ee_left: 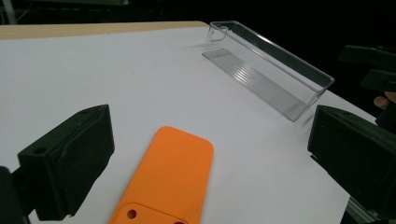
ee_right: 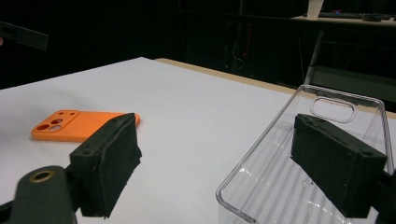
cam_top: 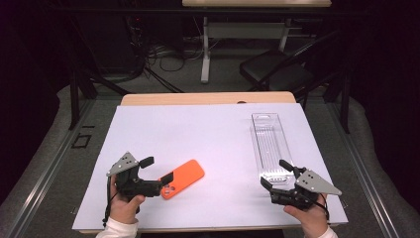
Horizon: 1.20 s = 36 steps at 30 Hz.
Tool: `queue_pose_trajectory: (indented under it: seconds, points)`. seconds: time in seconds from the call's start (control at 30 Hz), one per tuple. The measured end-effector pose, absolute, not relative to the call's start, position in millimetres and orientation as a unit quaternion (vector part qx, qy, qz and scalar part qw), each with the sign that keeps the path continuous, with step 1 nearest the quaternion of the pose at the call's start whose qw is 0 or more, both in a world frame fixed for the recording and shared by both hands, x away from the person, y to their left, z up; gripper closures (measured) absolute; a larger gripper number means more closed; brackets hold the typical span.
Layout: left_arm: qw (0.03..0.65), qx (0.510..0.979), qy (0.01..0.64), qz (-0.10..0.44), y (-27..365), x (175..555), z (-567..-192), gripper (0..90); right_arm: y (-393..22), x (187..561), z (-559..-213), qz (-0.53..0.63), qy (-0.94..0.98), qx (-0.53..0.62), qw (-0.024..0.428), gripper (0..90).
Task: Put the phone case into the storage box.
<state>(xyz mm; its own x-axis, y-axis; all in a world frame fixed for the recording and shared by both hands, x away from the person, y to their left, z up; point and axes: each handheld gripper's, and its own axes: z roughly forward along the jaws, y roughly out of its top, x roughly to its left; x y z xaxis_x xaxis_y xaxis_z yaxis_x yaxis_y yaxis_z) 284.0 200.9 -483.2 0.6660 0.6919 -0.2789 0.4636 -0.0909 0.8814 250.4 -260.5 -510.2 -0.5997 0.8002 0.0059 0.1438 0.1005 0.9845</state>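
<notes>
An orange phone case [cam_top: 185,176] lies flat, back up, on the white sheet at the front left. My left gripper [cam_top: 157,169] is open at its near end, one jaw on each side of the case's camera corner without clamping it. In the left gripper view the phone case [ee_left: 170,172] lies between the wide-apart jaws of the left gripper [ee_left: 210,140]. A clear plastic tray [cam_top: 270,144] stands lengthwise at the right. My right gripper [cam_top: 276,173] is open at the tray's near end. In the right gripper view, the right gripper [ee_right: 219,154] has one jaw over the tray [ee_right: 261,186] and the other over the sheet.
The white sheet [cam_top: 198,129] covers the wooden table [cam_top: 208,98]. Beyond the far edge are a black chair [cam_top: 277,69], a desk leg and cables on the floor. A metal rail [cam_top: 44,168] runs along the left side.
</notes>
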Motion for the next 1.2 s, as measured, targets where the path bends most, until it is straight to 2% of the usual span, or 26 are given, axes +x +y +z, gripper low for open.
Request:
queue_pose_trajectory:
  seconds: [0.43, 0.63, 0.87, 1.2]
  points:
    - [0.494, 0.774, 0.384, 0.101, 188, 313, -455, 0.6, -259, 255, -511, 0.573, 0.683, 0.358, 0.278, 14.7]
    - [0.475, 0.787, 0.382, 0.093, 178, 324, -458, 0.6, -261, 254, -510, 0.57, 0.682, 0.358, 0.285, 14.9]
    - [0.417, 0.82, 0.382, 0.089, 168, 334, -462, 0.6, -263, 255, -510, 0.571, 0.68, 0.365, 0.28, 14.9]
    - [0.368, 0.845, 0.378, 0.087, 164, 342, -466, 0.6, -262, 255, -511, 0.569, 0.685, 0.363, 0.276, 15.0]
